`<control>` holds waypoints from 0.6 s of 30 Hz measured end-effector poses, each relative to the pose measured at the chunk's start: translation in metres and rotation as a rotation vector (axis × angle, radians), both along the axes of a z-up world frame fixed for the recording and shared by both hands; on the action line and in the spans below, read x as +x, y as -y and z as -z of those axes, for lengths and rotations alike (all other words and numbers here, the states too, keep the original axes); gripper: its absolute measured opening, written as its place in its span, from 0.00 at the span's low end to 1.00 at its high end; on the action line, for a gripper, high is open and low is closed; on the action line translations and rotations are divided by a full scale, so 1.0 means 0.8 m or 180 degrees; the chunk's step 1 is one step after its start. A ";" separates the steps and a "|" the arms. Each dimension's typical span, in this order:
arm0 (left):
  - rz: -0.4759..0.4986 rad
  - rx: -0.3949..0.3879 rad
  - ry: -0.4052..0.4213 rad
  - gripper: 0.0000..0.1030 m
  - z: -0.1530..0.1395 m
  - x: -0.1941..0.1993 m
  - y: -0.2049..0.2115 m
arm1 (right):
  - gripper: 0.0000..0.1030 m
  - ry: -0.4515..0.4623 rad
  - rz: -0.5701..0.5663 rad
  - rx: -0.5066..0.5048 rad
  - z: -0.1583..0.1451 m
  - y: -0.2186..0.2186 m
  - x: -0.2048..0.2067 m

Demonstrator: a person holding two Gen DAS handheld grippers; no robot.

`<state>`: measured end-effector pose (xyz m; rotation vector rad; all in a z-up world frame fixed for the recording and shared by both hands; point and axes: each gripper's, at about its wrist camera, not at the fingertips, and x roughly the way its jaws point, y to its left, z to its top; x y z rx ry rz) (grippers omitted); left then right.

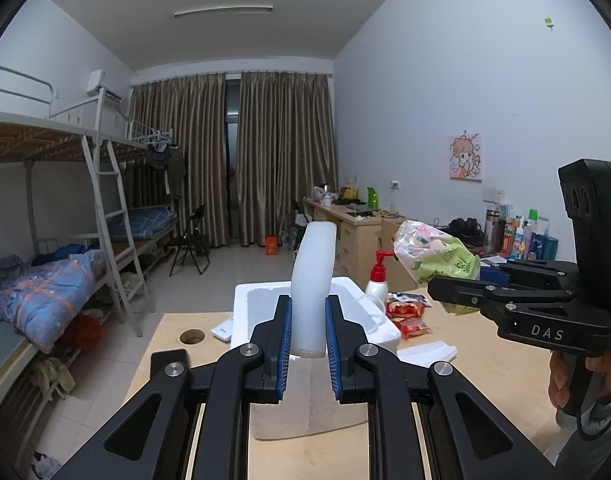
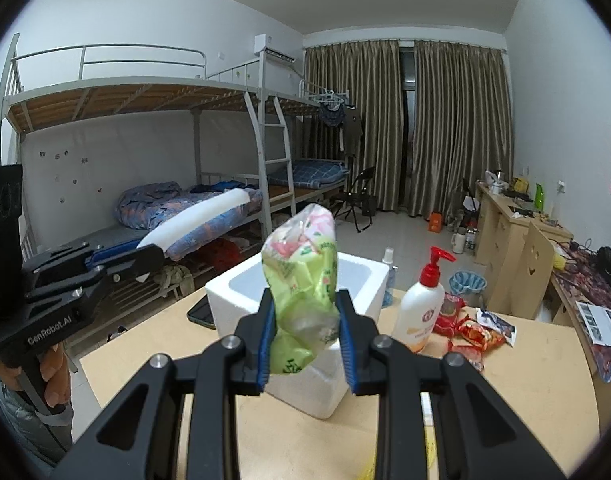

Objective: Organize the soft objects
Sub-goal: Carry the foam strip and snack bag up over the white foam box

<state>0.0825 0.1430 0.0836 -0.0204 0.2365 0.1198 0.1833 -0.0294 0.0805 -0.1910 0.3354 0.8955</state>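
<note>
A: Left claw (image 1: 308, 340) first. What's it on?

B: Clamped on a white foam slab (image 1: 312, 288), blue pads pressing both flat faces. The slab stands upright above the open white polystyrene box (image 1: 379, 322); its lower end sits between the pads, so I cannot tell whether it touches the box. From the right wrist the same slab (image 2: 197, 224) juts out of the left claw (image 2: 145, 258), tilted up toward the bunk bed (image 2: 145, 96).

A: Right claw?

B: Right claw (image 2: 305, 344) is closed on a crumpled pale-green and pink plastic packet (image 2: 301, 280), squeezed at its waist. The packet's bottom hangs below the pads in front of the polystyrene box (image 2: 369, 276), held up over the light wooden bench (image 2: 525, 384). In the left view the packet (image 1: 437, 256) covers the right claw's (image 1: 445, 294) tips.

A: Anything else on the bench?

B: A white pump bottle with a red top (image 2: 423, 312) just right of the box, and red snack packets (image 2: 471, 330) beside it, partly overlapping each other. A dark phone (image 2: 199, 314) lies left of the box, half hidden behind its corner. A small clear spray bottle (image 2: 389, 276) peeks from behind the box; its lower part is hidden. Folded white tissue (image 1: 427, 352) lies near the box. The bench has a round hole (image 1: 192, 336) near its left edge.

A: The box's inside?

B: Mostly blocked by the held items; contents unreadable.
</note>
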 end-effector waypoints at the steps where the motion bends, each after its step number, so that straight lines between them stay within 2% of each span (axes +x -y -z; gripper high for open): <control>1: -0.0005 -0.0001 -0.0002 0.17 0.000 0.004 -0.002 | 0.32 -0.0005 -0.0013 -0.0004 -0.001 -0.003 0.002; 18: 0.0069 -0.0011 -0.0211 0.17 0.016 0.086 -0.038 | 0.32 -0.0220 -0.0086 -0.0064 0.001 -0.047 0.052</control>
